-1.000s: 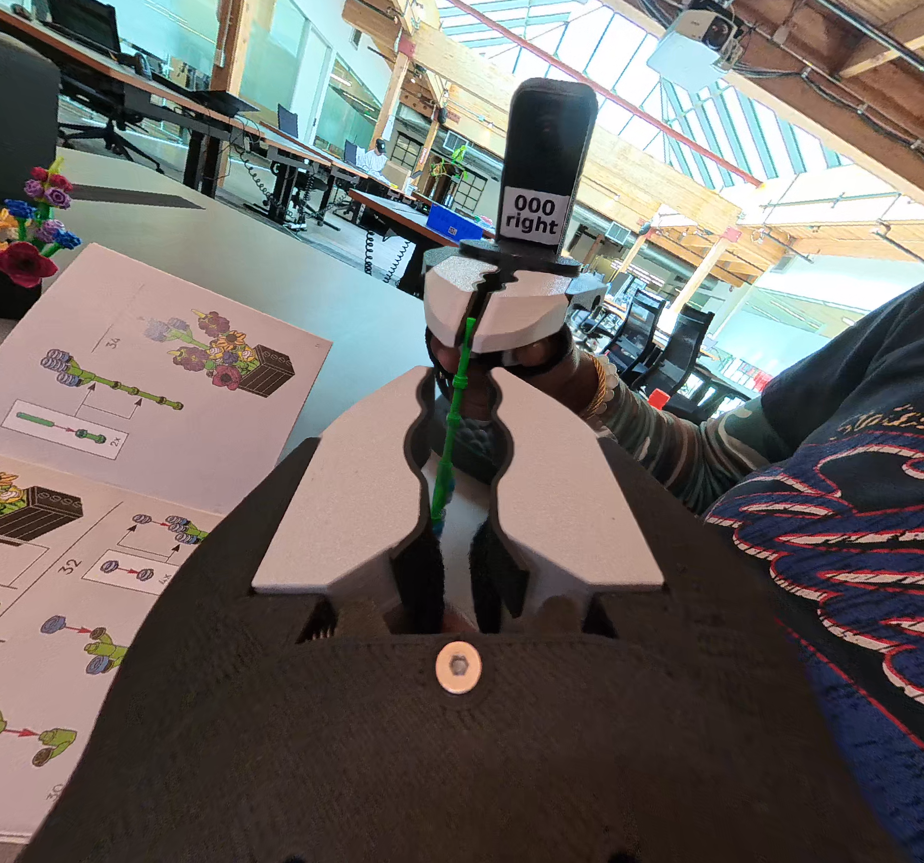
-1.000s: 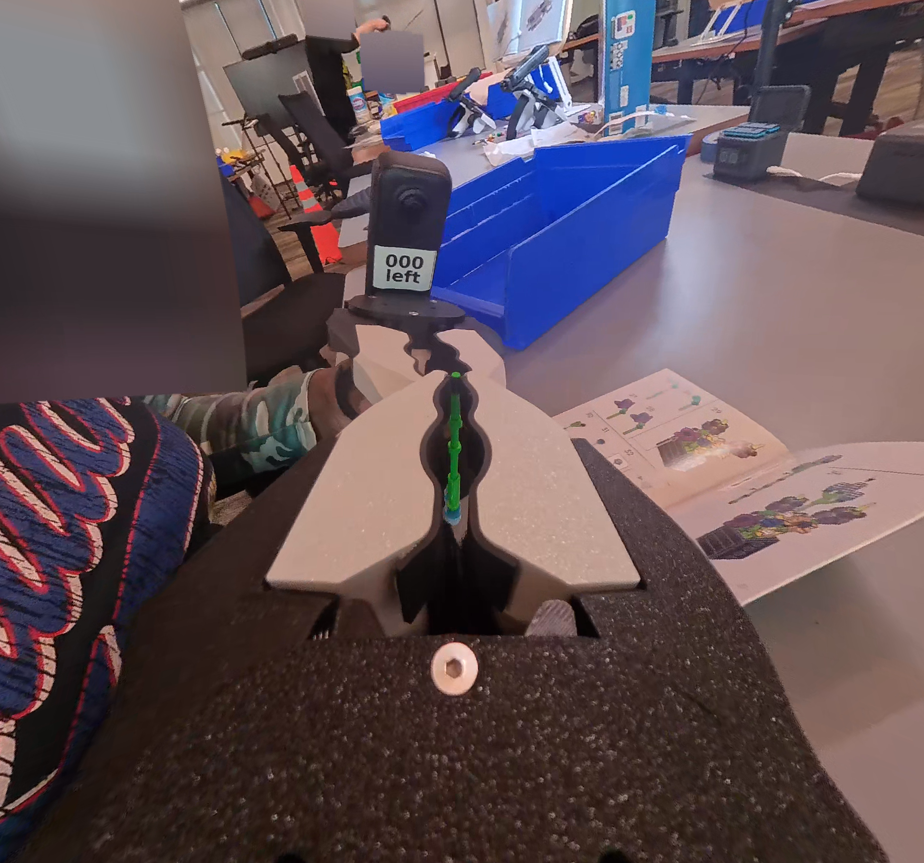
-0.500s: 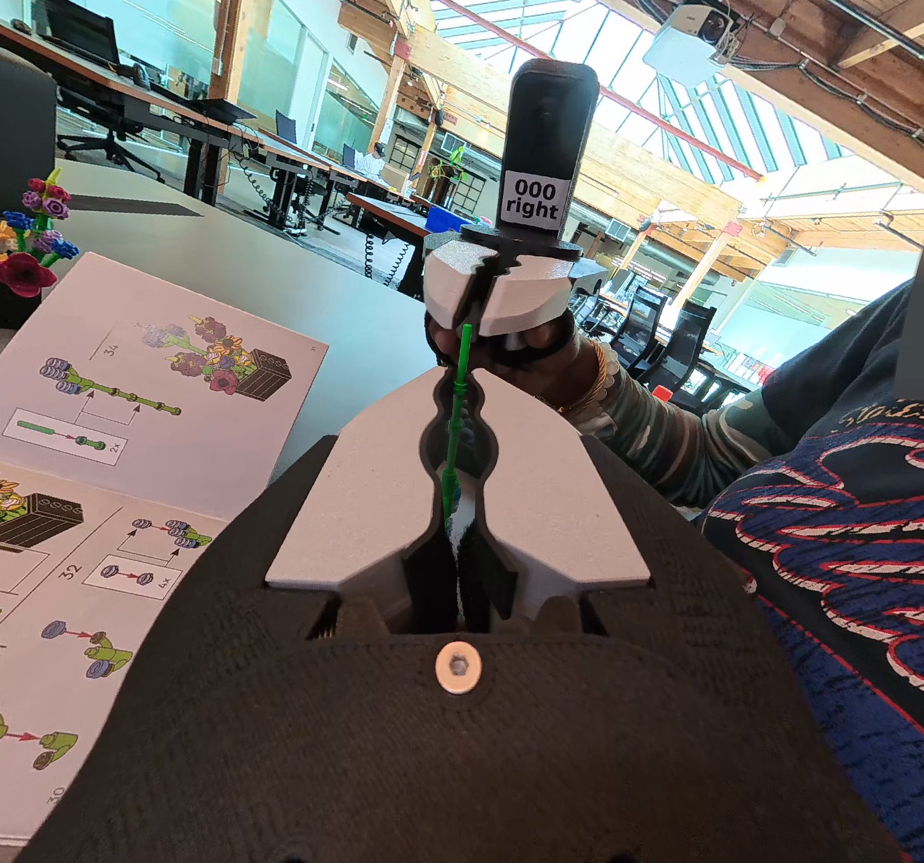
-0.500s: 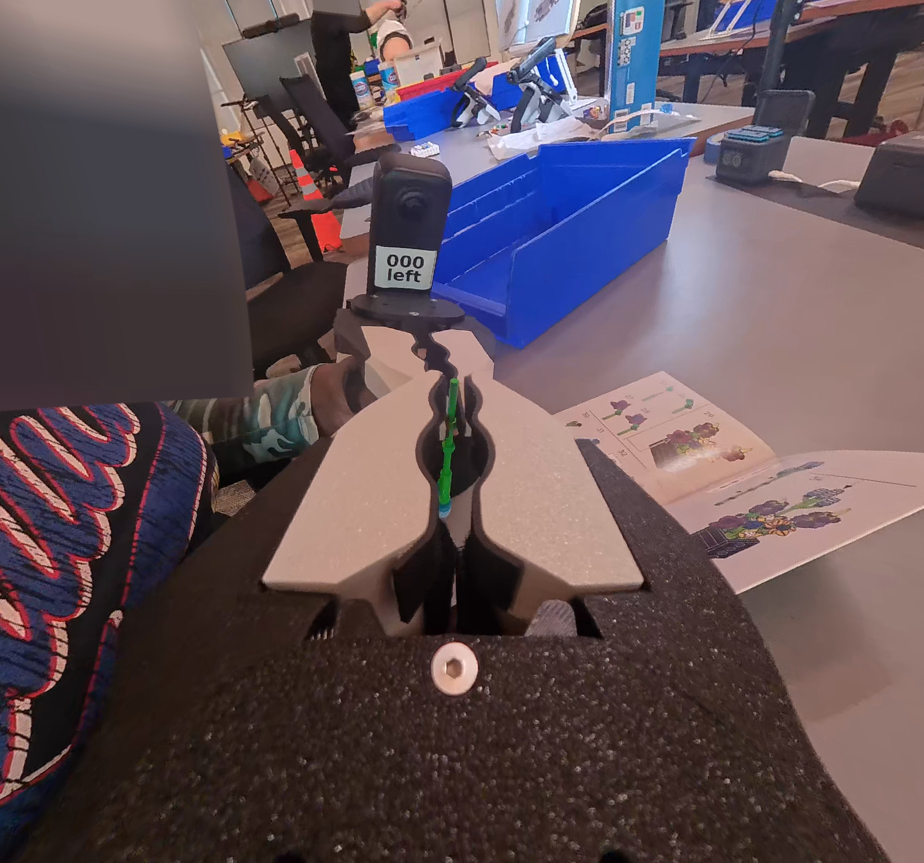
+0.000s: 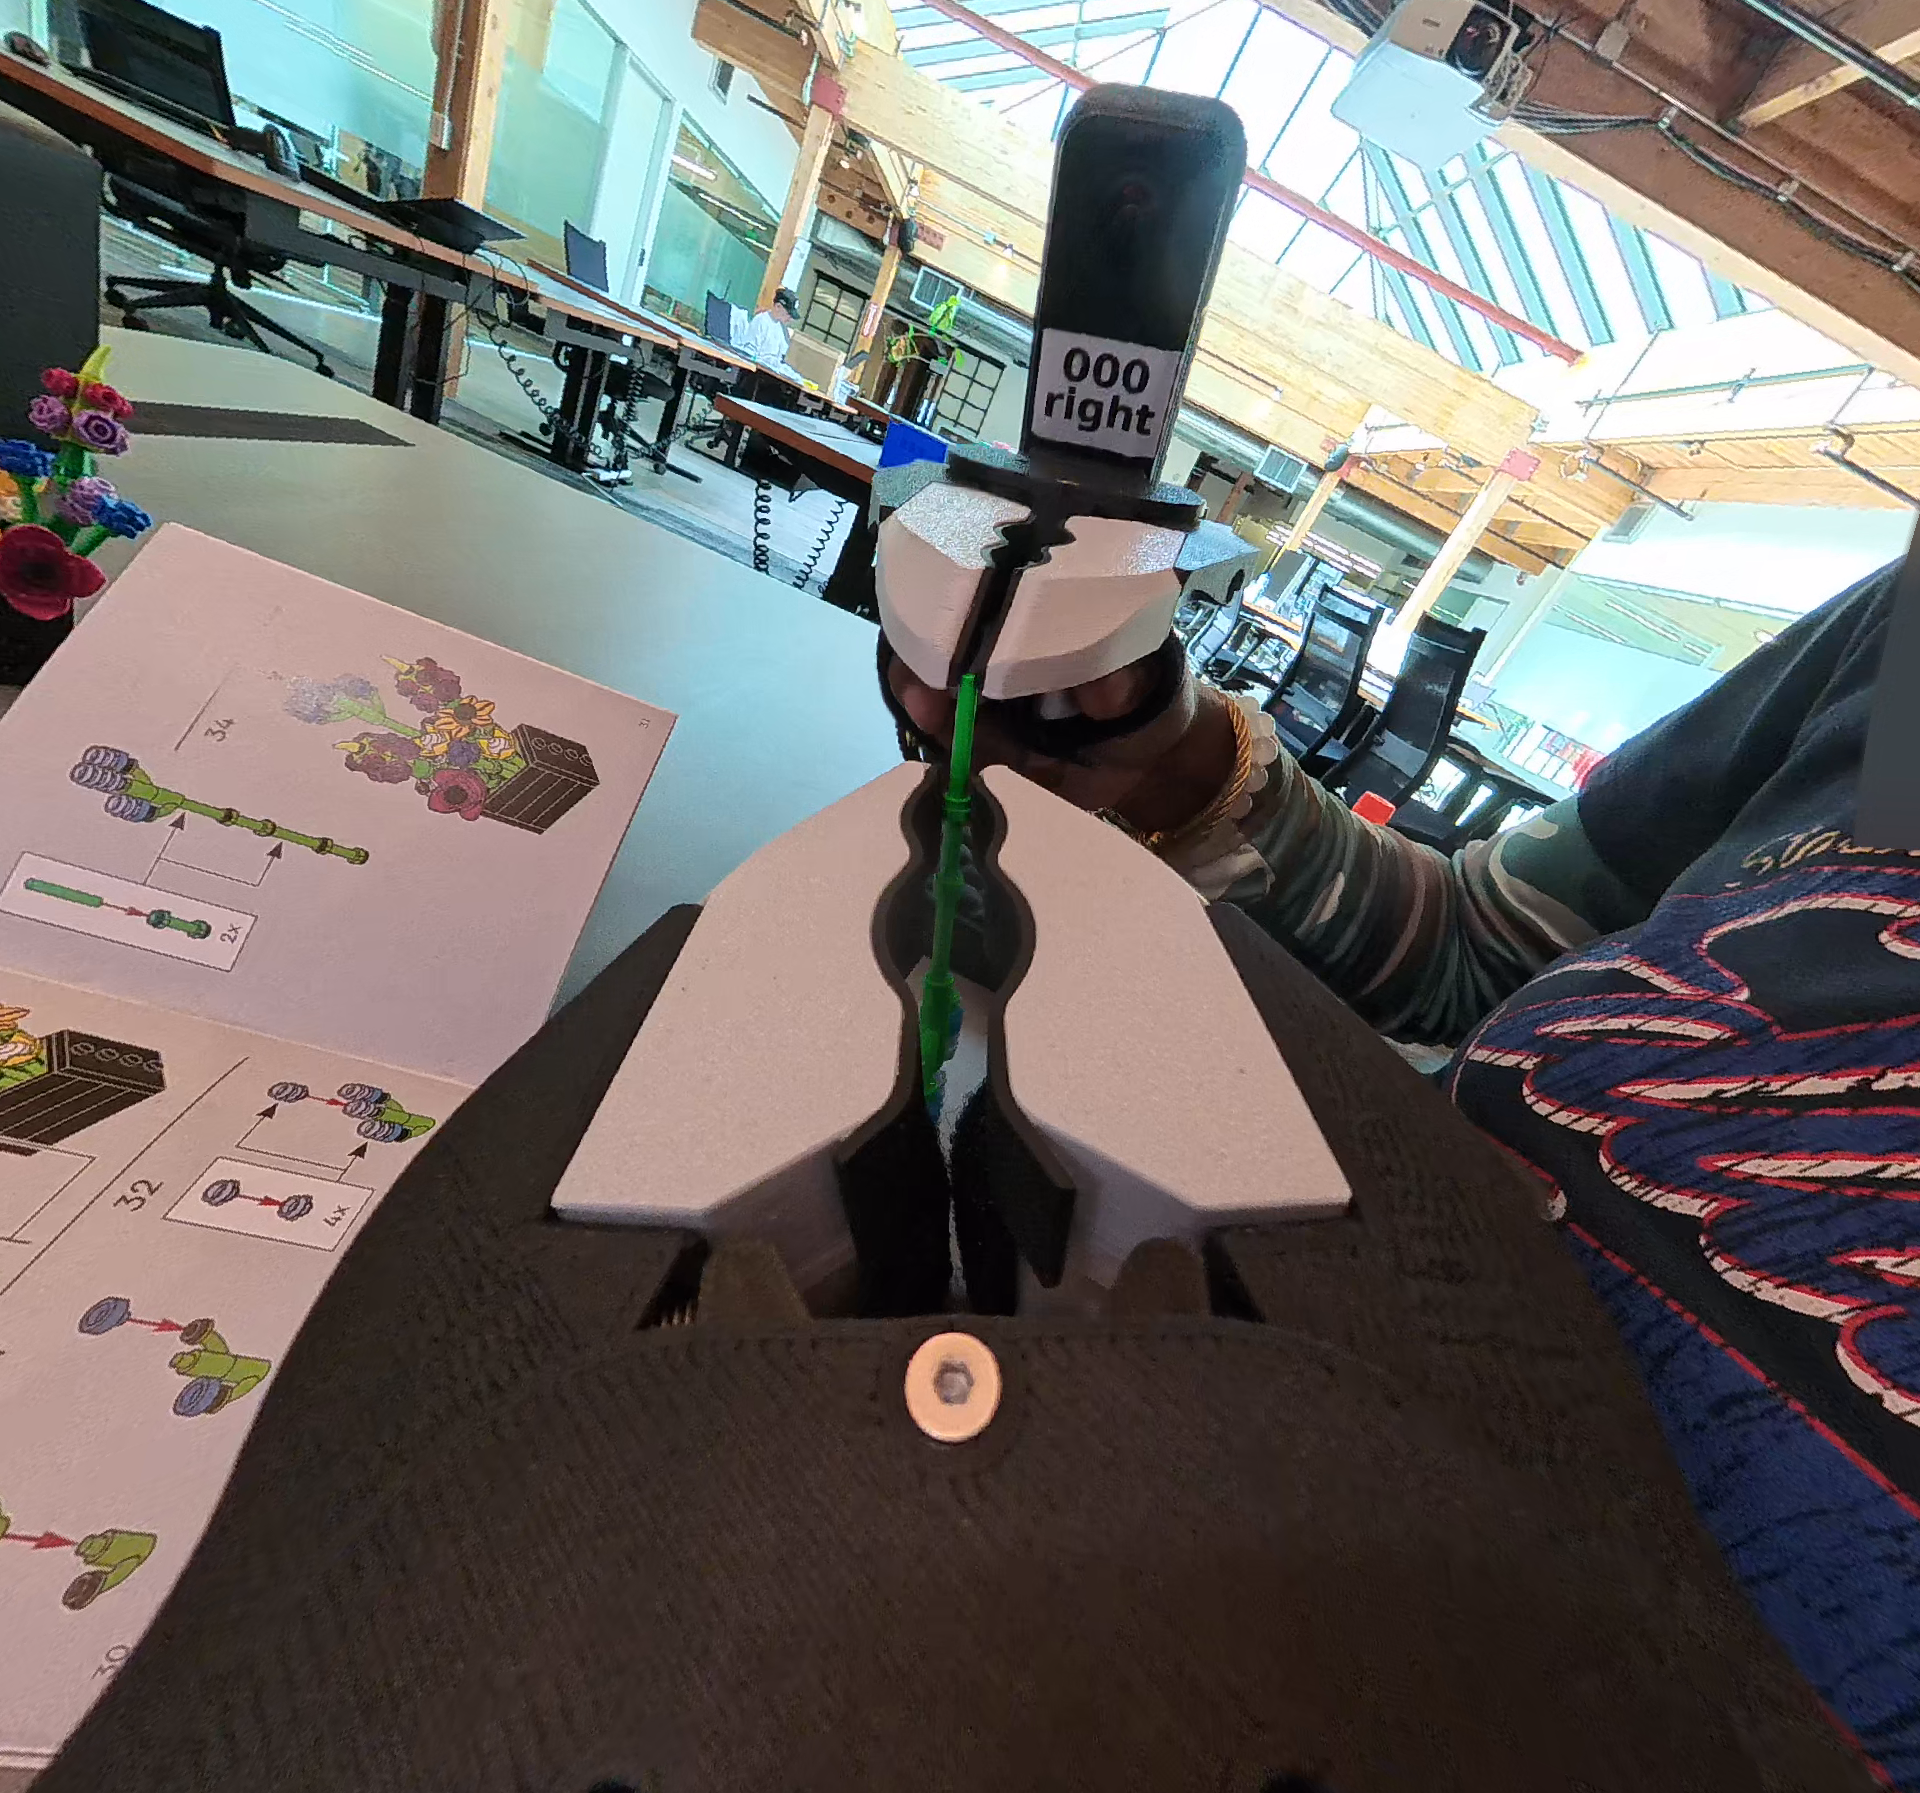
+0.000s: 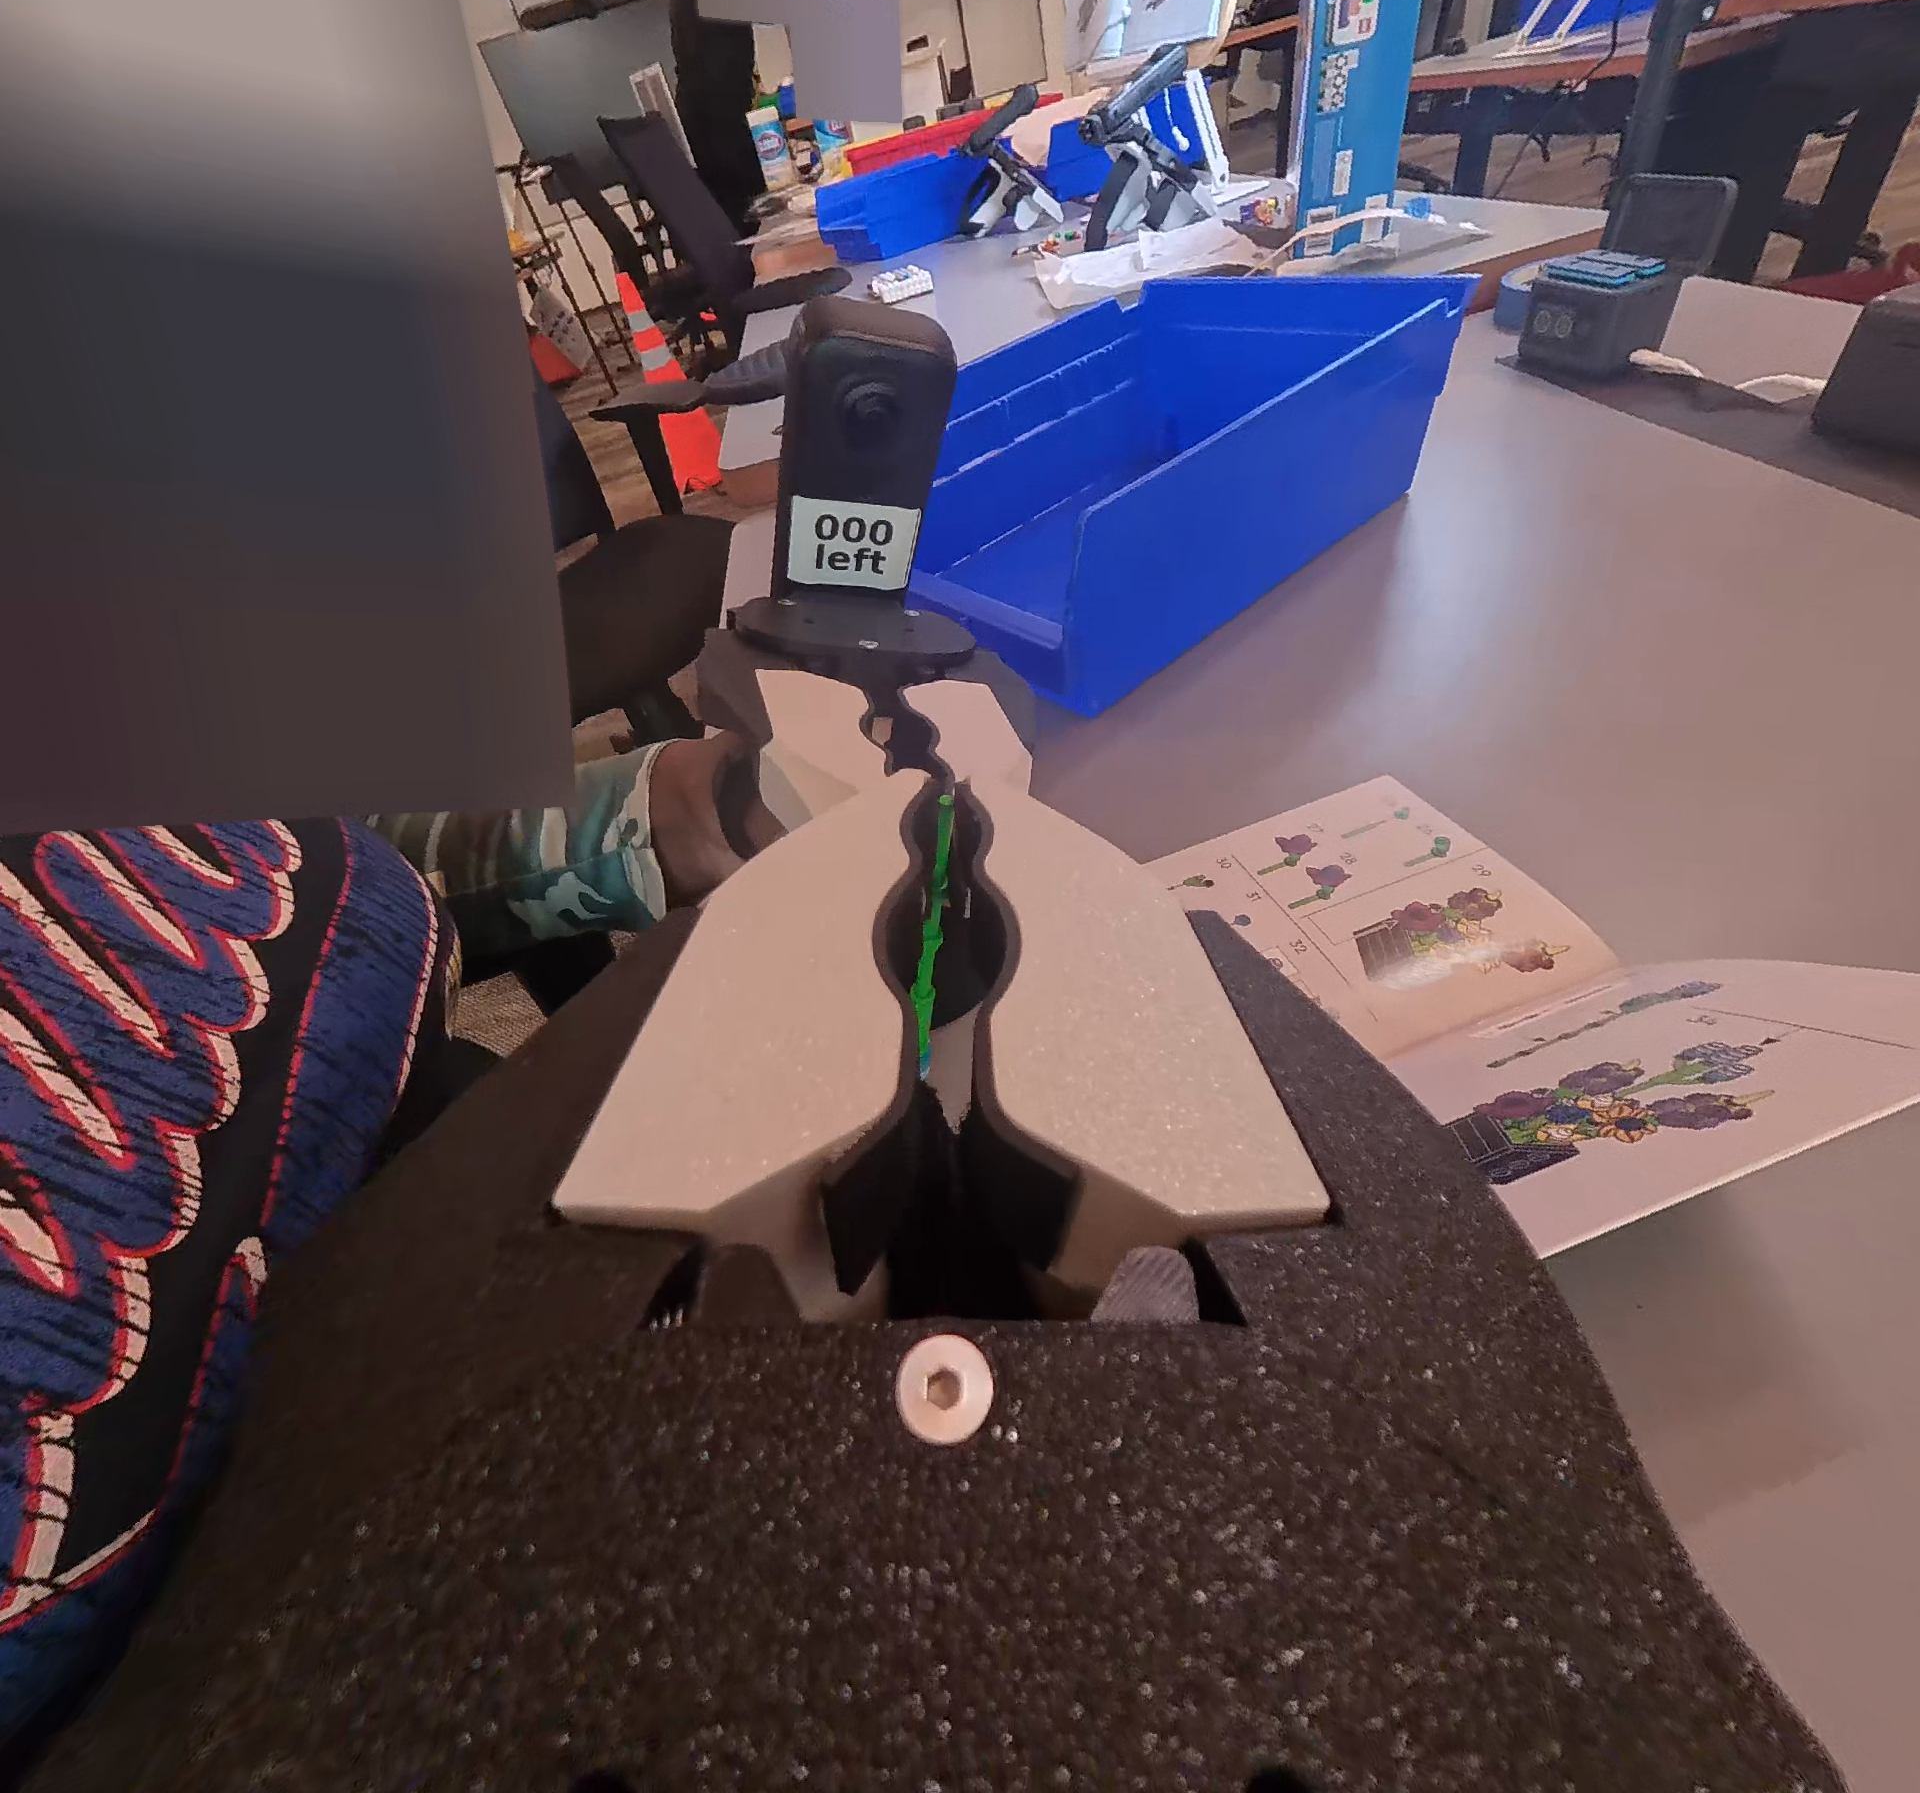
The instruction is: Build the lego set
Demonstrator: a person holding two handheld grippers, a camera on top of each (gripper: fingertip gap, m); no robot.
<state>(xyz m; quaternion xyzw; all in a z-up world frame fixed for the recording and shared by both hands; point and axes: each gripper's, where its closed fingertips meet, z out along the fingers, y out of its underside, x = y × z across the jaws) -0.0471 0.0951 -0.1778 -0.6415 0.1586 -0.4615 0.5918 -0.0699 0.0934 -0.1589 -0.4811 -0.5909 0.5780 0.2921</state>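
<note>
Green plastic is what I see first: a thin green stem [image 5: 948, 896] runs between my 2 claws, which face each other tip to tip above the grey table [image 5: 499, 538]. My left claw [image 5: 954, 787] is pressed together on the stem's near end, where a small blue piece sits at its base deep between the fingers. In the same view the right claw [image 5: 982, 673] pinches the stem's far end, its white fingers nearly touching.

From the right wrist view the green stem [image 6: 933, 922] lies along the narrow gap of my right claw [image 6: 951, 798], with the left claw [image 6: 914, 735] just beyond.

An open instruction booklet [image 5: 312, 808] lies flat on the table to the left, and a small built flower bouquet [image 5: 62, 496] stands at its far corner. A blue bin [image 6: 1226, 455] rests farther back on the table.
</note>
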